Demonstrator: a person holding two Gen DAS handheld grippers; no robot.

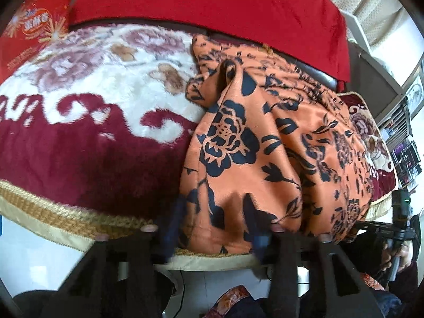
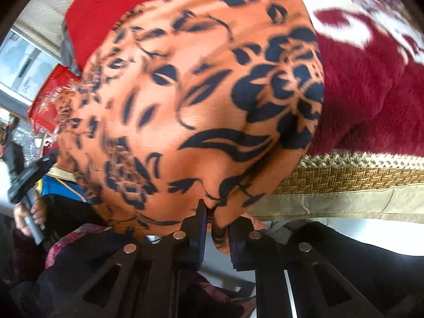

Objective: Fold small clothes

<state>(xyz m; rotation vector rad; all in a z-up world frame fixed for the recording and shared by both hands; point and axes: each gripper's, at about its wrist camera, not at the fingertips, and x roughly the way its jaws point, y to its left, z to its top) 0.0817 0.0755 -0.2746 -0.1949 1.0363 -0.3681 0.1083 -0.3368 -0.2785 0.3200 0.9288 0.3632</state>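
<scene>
An orange cloth with black flowers [image 1: 251, 137] lies rumpled on the bed, its near hem hanging over the front edge. My left gripper [image 1: 214, 228] straddles that hem. Its blue fingers [image 1: 171, 225] are blurred and stand apart with bunched cloth between them, so I cannot tell if the pads press. In the right wrist view the same cloth [image 2: 198, 92] fills the middle. My right gripper [image 2: 217, 225] is shut on a pinch of its hem just off the bed edge. Each view catches the other gripper at its side, held in a hand.
A plush maroon and white blanket [image 1: 79, 137] with a woven gold border [image 2: 344, 180] covers the bed. Red fabric [image 1: 212, 0] lies along the back. A red printed bag [image 1: 31, 26] stands at the far left. Shelves and clutter sit at the right.
</scene>
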